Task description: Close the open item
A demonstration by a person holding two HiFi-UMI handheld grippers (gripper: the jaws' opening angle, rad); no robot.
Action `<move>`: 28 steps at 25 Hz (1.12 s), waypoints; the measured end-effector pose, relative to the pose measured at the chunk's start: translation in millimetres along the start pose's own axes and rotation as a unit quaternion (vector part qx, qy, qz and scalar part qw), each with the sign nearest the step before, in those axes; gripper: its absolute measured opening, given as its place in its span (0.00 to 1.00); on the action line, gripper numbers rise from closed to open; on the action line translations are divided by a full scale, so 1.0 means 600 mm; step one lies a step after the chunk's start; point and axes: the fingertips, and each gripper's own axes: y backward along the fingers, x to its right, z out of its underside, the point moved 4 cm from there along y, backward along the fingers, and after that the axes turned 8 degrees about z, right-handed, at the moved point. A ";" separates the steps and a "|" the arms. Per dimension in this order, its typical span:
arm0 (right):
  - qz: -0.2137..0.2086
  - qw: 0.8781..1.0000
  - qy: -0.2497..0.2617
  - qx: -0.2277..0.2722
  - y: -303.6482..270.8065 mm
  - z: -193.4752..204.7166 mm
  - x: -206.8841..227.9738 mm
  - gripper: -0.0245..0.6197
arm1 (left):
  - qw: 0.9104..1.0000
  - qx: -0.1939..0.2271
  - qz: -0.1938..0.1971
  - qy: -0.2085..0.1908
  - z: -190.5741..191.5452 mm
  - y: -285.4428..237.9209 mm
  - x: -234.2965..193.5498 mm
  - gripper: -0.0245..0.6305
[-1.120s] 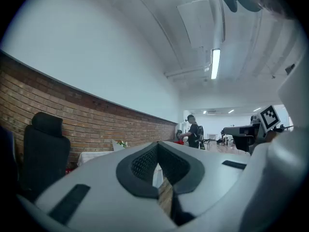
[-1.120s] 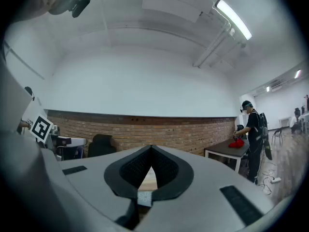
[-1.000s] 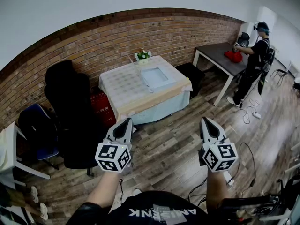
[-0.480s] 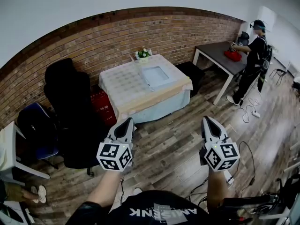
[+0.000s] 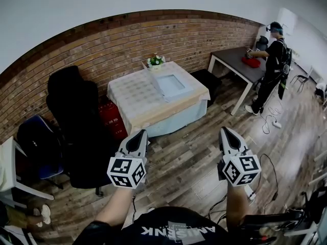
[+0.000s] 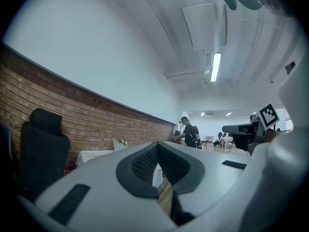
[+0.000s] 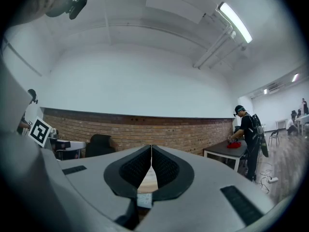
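A table with a pale cloth (image 5: 138, 98) stands against the brick wall. On it lies a clear, flat box-like item (image 5: 170, 84) whose lid seems to stand raised at its left edge. My left gripper (image 5: 140, 132) and right gripper (image 5: 225, 130) are held level over the wooden floor, well short of the table, both shut and empty. In the left gripper view the left gripper (image 6: 157, 144) has its pads together, with the table small beyond them. The right gripper (image 7: 151, 146) shows its pads meeting in the right gripper view.
A potted plant (image 5: 156, 61) sits at the table's far edge. A black office chair (image 5: 71, 116), a red crate (image 5: 110, 119) and a blue chair (image 5: 36, 142) stand at the left. A person (image 5: 271, 68) works at a dark table (image 5: 237, 65). Cables (image 5: 265, 172) lie at the right.
Both grippers have edged slightly toward the cloth-covered table, still shut. The person at the dark table has shifted a little to the left.
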 end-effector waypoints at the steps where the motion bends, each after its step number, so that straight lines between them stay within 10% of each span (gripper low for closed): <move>1: 0.002 1.000 0.000 0.000 -0.002 0.001 -0.007 0.10 | 1.000 0.000 0.001 0.001 0.000 0.002 -0.007 0.06; 28: -0.020 1.000 -0.004 0.006 -0.212 0.012 0.000 0.10 | 1.000 -0.003 -0.019 -0.007 0.007 -0.122 -0.140 0.06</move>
